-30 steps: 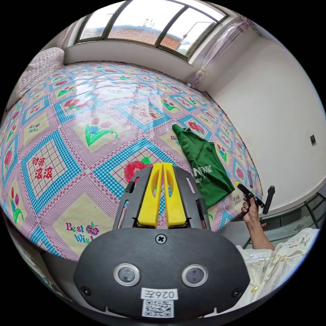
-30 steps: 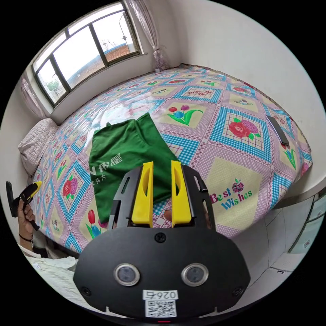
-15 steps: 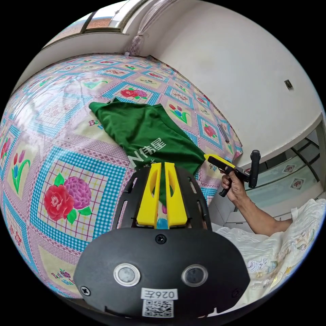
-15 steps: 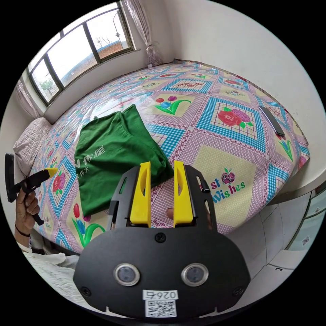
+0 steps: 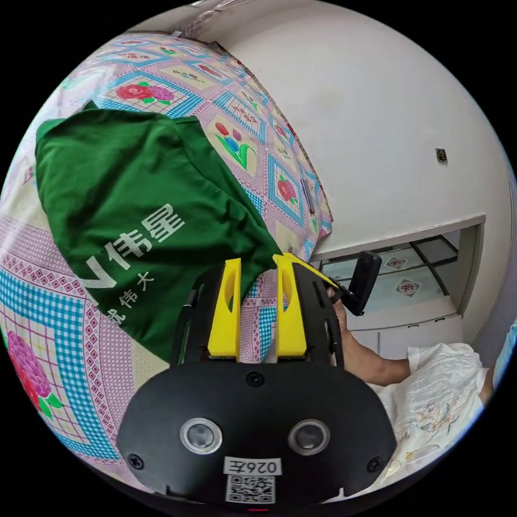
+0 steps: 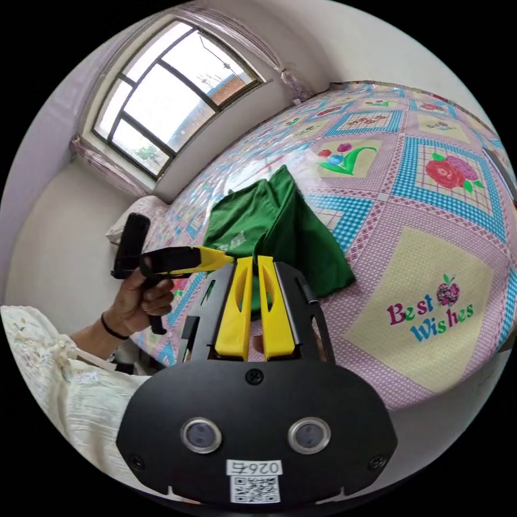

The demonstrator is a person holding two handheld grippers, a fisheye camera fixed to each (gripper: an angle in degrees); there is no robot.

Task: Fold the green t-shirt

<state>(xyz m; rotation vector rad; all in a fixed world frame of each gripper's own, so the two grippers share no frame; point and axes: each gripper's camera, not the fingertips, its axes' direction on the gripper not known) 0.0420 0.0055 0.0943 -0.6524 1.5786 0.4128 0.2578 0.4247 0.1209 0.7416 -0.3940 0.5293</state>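
The green t-shirt [image 5: 134,177] with white lettering lies rumpled on the patterned bedspread [image 5: 43,301]. In the left gripper view my left gripper [image 5: 258,264] is open, its jaws straddling the shirt's near corner with bedspread showing between them. The right gripper [image 5: 288,258], held in a hand, touches that same corner. In the right gripper view my right gripper [image 6: 254,259] has its jaws closed on the near edge of the t-shirt [image 6: 269,226], green showing in the slit. The left gripper [image 6: 226,259] comes in from the left, its tip beside my jaws.
The bedspread [image 6: 420,280] runs back to a window [image 6: 177,81]. A dark flat object [image 5: 307,196] lies near the bed's far edge by the white wall [image 5: 377,107]. The person's pale sleeve [image 6: 59,366] is at the lower left. The bed's edge drops off just below my jaws.
Both grippers have come in to the shirt's near corner. The left jaws have opened and the right jaws have closed. Both cameras swung, so the views shifted.
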